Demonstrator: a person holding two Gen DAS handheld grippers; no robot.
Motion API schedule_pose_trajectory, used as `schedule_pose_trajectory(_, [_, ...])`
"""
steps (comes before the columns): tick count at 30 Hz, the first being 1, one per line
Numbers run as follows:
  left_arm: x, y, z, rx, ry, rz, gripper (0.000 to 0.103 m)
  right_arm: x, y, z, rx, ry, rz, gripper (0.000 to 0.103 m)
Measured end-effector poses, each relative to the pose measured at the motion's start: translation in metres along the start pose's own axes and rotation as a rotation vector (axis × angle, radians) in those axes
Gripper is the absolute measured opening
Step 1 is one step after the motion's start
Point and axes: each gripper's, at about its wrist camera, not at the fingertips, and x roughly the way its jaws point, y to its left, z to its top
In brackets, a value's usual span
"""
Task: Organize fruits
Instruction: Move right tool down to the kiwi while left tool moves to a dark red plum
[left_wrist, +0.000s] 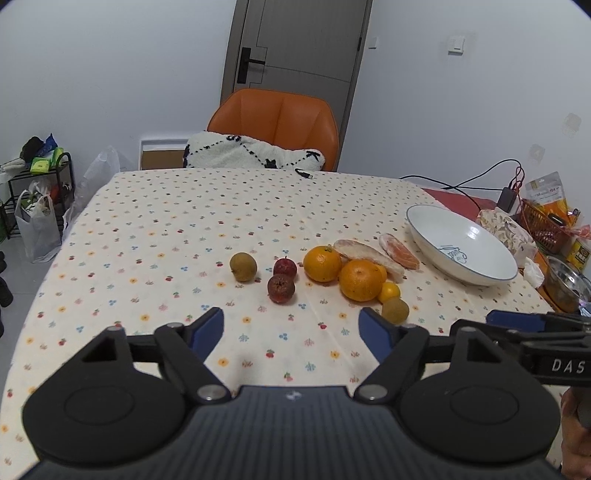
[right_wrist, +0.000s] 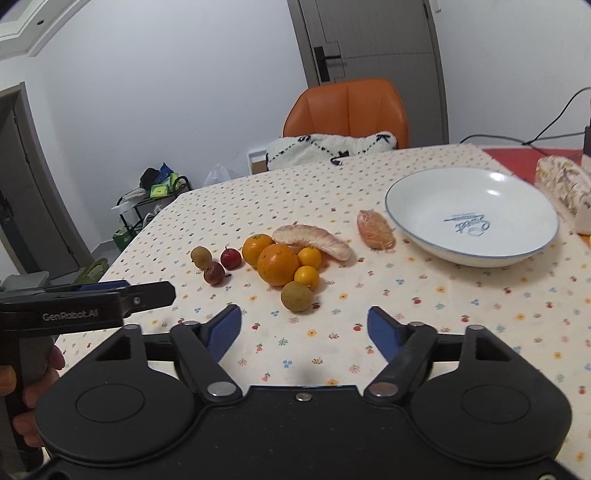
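Fruit lies loose on the dotted tablecloth: two oranges (left_wrist: 360, 279) (right_wrist: 277, 264), two small yellow citrus (right_wrist: 307, 276), two brown-green round fruits (left_wrist: 243, 266) (right_wrist: 296, 296), two dark red fruits (left_wrist: 281, 288) (right_wrist: 231, 258) and two peeled pomelo segments (left_wrist: 399, 251) (right_wrist: 312, 240). A white bowl (left_wrist: 461, 243) (right_wrist: 471, 218) stands empty to the right of them. My left gripper (left_wrist: 291, 330) is open, hovering in front of the red fruits. My right gripper (right_wrist: 304, 328) is open too, just in front of the nearest brown-green fruit. Neither holds anything.
An orange chair (left_wrist: 275, 122) with a white cushion stands at the table's far side. Cables, a patterned box (right_wrist: 563, 186), a basket and a metal bowl (left_wrist: 567, 284) crowd the right end. A rack (left_wrist: 37, 184) and bags stand on the floor at left.
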Motion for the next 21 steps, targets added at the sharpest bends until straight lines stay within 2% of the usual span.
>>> schedule_pose_trajectory(3, [0.010,0.000,0.002,-0.006,0.009,0.003,0.070,0.010,-0.002,0.002,0.002,0.013,0.006,0.066])
schedule_pose_trajectory(8, [0.026,0.000,0.006,-0.019,0.022,0.017,0.069,0.026,-0.006,0.004,0.011,0.035,-0.002,0.054])
schedule_pose_trajectory(12, [0.041,0.000,0.010,-0.025,0.041,0.033,0.060,0.040,-0.010,0.005,0.027,0.056,-0.001,0.053])
schedule_pose_trajectory(21, [0.067,0.003,0.014,-0.036,0.073,0.036,0.051,0.059,-0.013,0.006,0.056,0.073,0.015,0.052])
